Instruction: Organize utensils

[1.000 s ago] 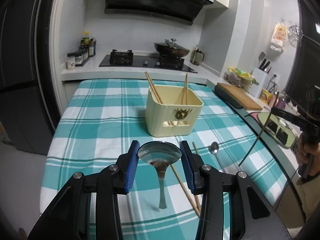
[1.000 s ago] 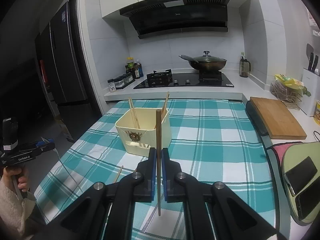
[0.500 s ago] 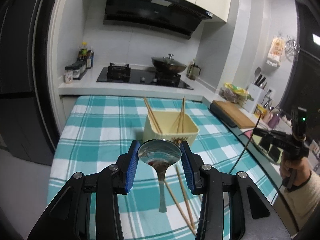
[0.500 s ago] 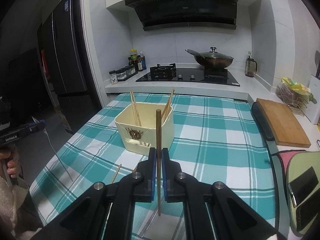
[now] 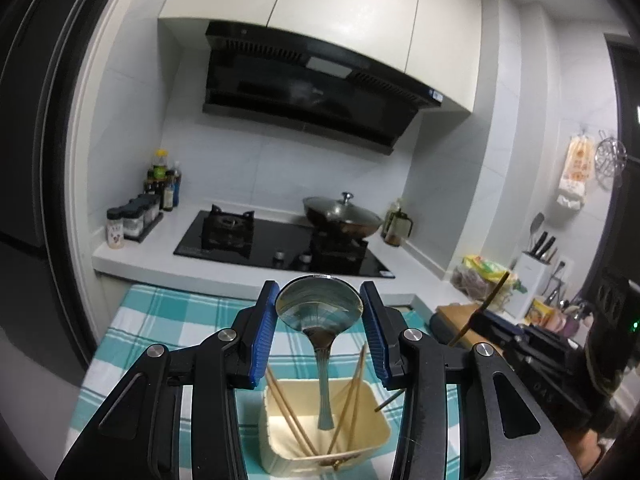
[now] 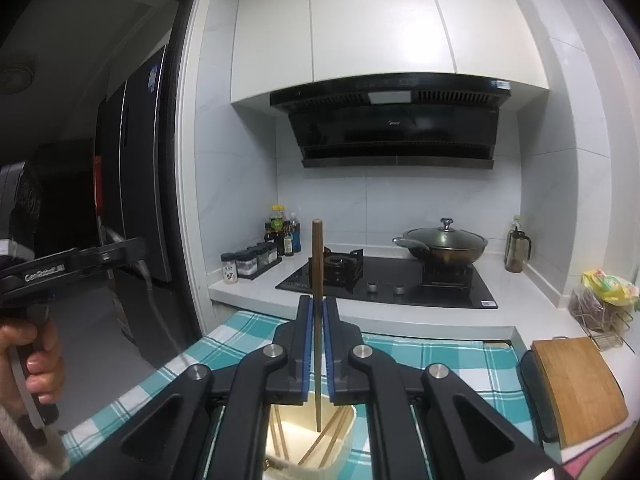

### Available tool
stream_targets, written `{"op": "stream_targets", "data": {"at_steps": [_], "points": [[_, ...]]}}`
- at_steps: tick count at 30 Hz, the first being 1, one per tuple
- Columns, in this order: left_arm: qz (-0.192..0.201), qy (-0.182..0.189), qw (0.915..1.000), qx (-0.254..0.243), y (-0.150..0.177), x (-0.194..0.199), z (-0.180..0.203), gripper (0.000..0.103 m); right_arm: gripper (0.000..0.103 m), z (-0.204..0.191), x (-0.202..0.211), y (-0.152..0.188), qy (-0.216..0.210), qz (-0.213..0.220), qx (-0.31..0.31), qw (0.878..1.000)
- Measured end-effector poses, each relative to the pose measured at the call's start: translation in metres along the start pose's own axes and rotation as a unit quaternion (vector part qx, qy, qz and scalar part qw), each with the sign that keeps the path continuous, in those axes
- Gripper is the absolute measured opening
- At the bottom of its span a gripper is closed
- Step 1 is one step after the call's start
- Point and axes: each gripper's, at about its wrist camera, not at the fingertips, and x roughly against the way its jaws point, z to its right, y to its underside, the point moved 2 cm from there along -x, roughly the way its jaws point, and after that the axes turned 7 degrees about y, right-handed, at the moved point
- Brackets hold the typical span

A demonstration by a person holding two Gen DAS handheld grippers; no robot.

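My left gripper [image 5: 319, 312] is shut on a steel spoon [image 5: 320, 312] by its bowl; the handle hangs down into the cream utensil box [image 5: 280, 436], which holds several wooden chopsticks [image 5: 290, 420]. My right gripper [image 6: 317, 320] is shut on a dark wooden chopstick [image 6: 317, 264], held upright with its lower end over the same box [image 6: 348, 424]. In the left wrist view the right gripper [image 5: 520, 340] and its chopstick [image 5: 486, 304] show at the right, beside the box.
The box stands on a teal checked tablecloth [image 5: 168, 320]. Behind are a gas hob [image 6: 384, 284], a lidded wok [image 6: 444, 244], spice jars [image 6: 248, 264] and a wooden cutting board [image 6: 576, 388] at the right. My hand holds the left gripper's handle [image 6: 36, 276].
Both grippers have risen and come in over the box, which has slid to the bottom of both views. The spoon handle and the chopstick tip now hang over the box opening.
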Motion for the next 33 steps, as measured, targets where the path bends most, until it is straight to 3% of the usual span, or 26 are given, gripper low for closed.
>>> {"op": "stream_targets", "data": {"at_steps": [3,8,11,12,13,15,17,20,22,24,26,30,33], "points": [[-0.060,-0.015,0.9980,0.013,0.024,-0.044,-0.010,0.042,0.005,-0.008,-0.043,0.029,-0.016,-0.071,0.000,0.997],[-0.164,-0.029,0.9852,0.040,0.074,-0.102,-0.033,0.042,0.005,-0.011,-0.103,0.078,-0.036,-0.183,-0.020,0.982],[-0.202,-0.035,0.9775,0.050,0.094,-0.118,-0.038,0.043,0.009,-0.008,-0.128,0.096,-0.050,-0.231,-0.045,0.971],[-0.206,-0.031,0.9765,0.056,0.097,-0.117,-0.039,0.049,0.009,-0.007,-0.136,0.102,-0.053,-0.250,-0.058,0.965],[-0.207,-0.024,0.9761,0.062,0.098,-0.112,-0.039,0.053,0.018,-0.005,-0.137,0.105,-0.052,-0.257,-0.067,0.963],[-0.203,-0.014,0.9768,0.065,0.102,-0.089,-0.040,0.071,0.032,-0.001,-0.124,0.107,-0.038,-0.243,-0.072,0.967],[-0.207,-0.018,0.9772,0.046,0.112,-0.060,-0.041,0.081,0.032,0.002,-0.105,0.106,-0.028,-0.227,-0.061,0.972],[-0.225,-0.034,0.9736,0.019,0.146,-0.014,-0.048,0.092,0.043,0.011,-0.062,0.122,-0.024,-0.223,-0.031,0.974],[-0.248,-0.045,0.9678,0.011,0.183,0.013,-0.055,0.093,0.051,0.020,-0.029,0.144,-0.015,-0.224,-0.014,0.974],[-0.270,-0.068,0.9604,0.009,0.226,0.035,-0.063,0.093,0.053,0.033,-0.001,0.172,-0.004,-0.229,-0.004,0.973],[-0.282,-0.092,0.9549,0.009,0.261,0.048,-0.068,0.093,0.053,0.046,0.030,0.214,0.033,-0.241,0.008,0.970],[-0.284,-0.116,0.9517,0.017,0.302,0.055,-0.072,0.093,0.053,0.070,0.068,0.286,0.093,-0.294,-0.025,0.951],[-0.288,-0.132,0.9485,0.008,0.315,0.048,-0.074,0.093,0.053,0.083,0.085,0.319,0.132,-0.317,-0.046,0.938]]}}
